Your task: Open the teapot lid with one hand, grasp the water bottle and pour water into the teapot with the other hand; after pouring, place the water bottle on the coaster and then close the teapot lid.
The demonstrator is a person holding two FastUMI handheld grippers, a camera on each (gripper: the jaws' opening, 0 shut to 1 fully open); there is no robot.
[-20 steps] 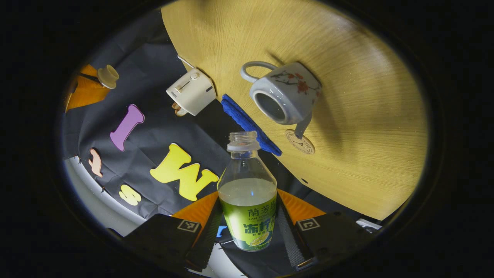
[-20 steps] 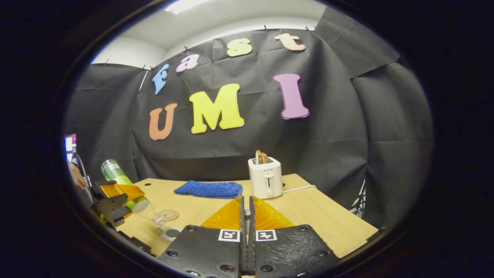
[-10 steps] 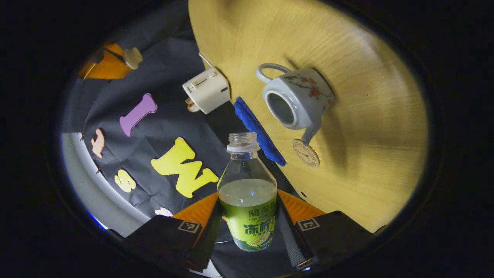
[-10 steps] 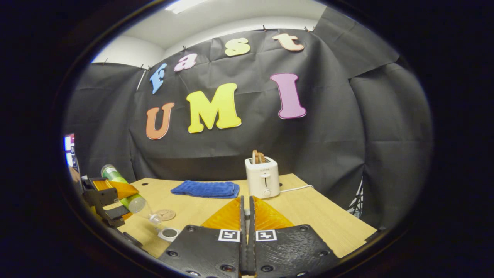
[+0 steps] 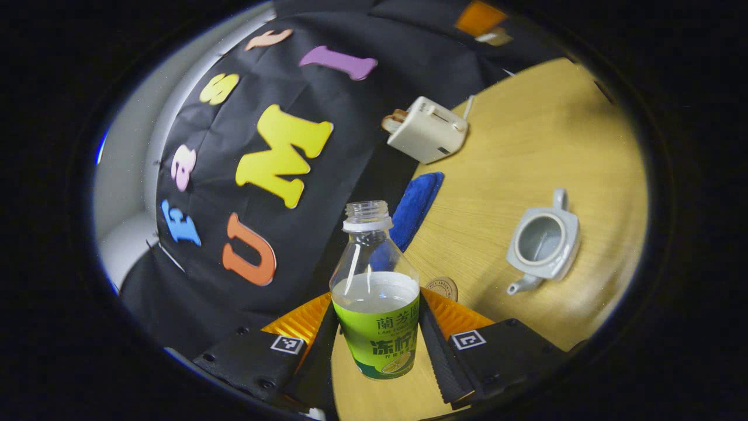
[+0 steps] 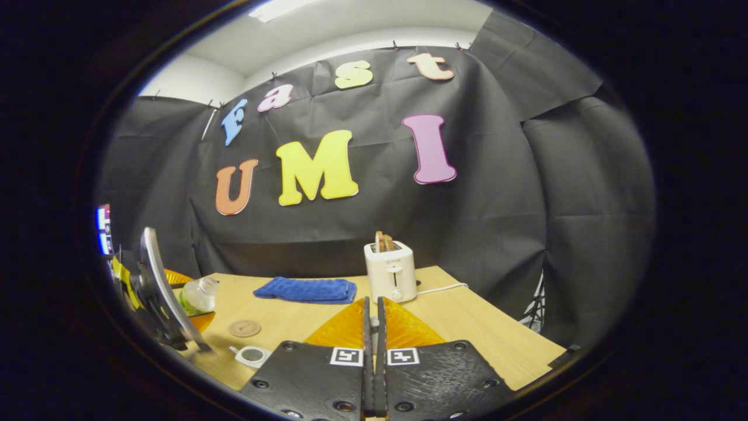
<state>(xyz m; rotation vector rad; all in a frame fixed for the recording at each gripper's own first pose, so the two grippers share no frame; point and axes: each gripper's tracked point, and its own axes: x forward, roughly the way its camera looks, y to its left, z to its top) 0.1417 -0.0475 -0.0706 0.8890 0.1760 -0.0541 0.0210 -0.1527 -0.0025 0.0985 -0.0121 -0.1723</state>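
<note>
Two containers sit in front of you, on and above the wooden table, the largest thing here. Your white toaster stands at the far edge with toast poking out of its slots, and the folded blue cloth lies just beside it.

Your left gripper holds the water bottle with a finger pressed on each side of the green label. It has no cap, its mouth is open, and pale liquid fills it roughly to the top of the label; the neck above is clear. In the right gripper view the bottle is at the left edge, above the table.

Your teapot stands on the table, well apart from the bottle, lid off. Its opening faces up and the inside looks grey; you cannot tell whether any water is in it.

Your right gripper has its fingers pressed together, and what they pinch, if anything, cannot be made out.

Your round coaster lies flat near the teapot's spout with nothing on it.
</note>
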